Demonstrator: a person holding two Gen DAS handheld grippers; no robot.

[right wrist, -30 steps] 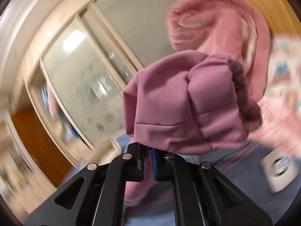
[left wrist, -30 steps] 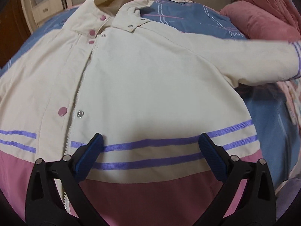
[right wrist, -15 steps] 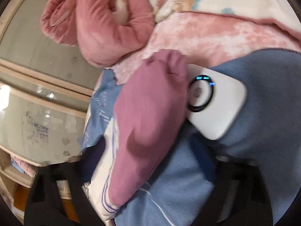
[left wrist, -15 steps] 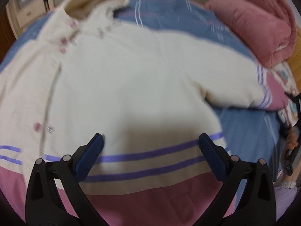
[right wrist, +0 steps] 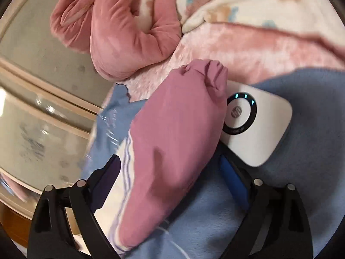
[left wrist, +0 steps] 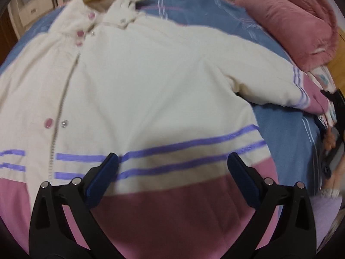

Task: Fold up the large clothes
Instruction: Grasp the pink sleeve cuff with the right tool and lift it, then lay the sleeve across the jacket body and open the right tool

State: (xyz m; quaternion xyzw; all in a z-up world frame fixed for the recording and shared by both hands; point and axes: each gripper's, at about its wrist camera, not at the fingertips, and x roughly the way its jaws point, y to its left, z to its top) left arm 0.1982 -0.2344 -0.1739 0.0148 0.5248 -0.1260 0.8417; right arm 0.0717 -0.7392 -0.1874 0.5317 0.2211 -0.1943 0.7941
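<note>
A cream jacket (left wrist: 151, 82) with purple stripes, pink snaps and a pink hem lies front up on the blue bedspread (left wrist: 286, 133). Its right sleeve (left wrist: 265, 75) stretches out to the right and ends in a pink cuff (left wrist: 312, 99). My left gripper (left wrist: 172, 168) hovers open over the striped hem, nothing between its fingers. In the right wrist view the pink cuff (right wrist: 172, 142) rests on the bed between the opening jaws of my right gripper (right wrist: 170, 172); the pads do not press it.
A white device with a black ring (right wrist: 254, 123) lies on the bedspread by the cuff. Rolled pink quilts (right wrist: 120, 30) and a floral blanket (right wrist: 258, 6) pile up at the bed's head. A mirrored wardrobe (right wrist: 38, 112) stands beyond the bed.
My right gripper came down with the pink cuff, laid it on the bed and opened off it. The sleeve now lies lower and stretched out. The left gripper shifted slightly over the hem.
</note>
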